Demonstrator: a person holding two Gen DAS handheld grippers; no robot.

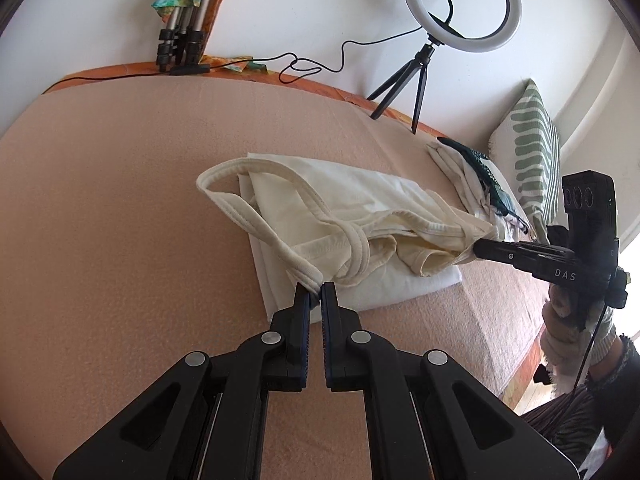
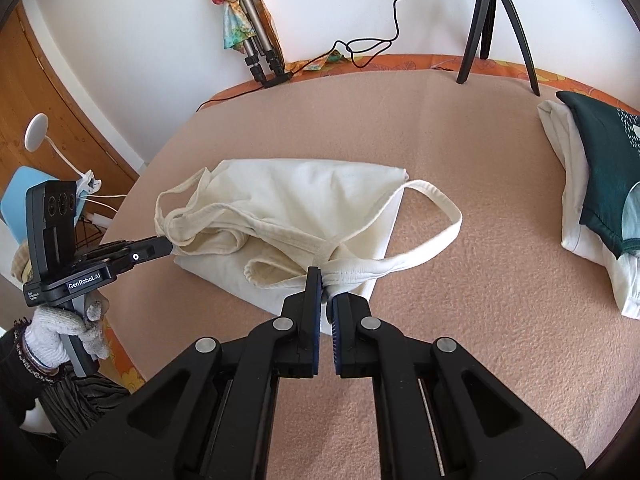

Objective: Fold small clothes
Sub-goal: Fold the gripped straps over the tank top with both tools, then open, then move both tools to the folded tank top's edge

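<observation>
A cream sleeveless top (image 1: 352, 204) (image 2: 296, 200) lies doubled over on the peach blanket, its body flat and its shoulder straps looping out loose. My left gripper (image 1: 316, 292) is shut on the bunched strap end at the near edge of the cloth. In the right wrist view this same gripper (image 2: 170, 246) comes in from the left, held by a gloved hand. My right gripper (image 2: 326, 286) is shut on the other strap end, and in the left wrist view it (image 1: 478, 246) pinches the cloth's right corner. Both strap ends are held low over the folded body.
A pile of folded clothes (image 2: 592, 200) (image 1: 476, 176), white below and dark green on top, lies at the right. A striped cushion (image 1: 528, 148) stands behind it. A ring light on a tripod (image 1: 460, 8), a folded tripod (image 2: 256, 40) and cables (image 2: 360, 52) line the far edge of the blanket (image 2: 480, 340).
</observation>
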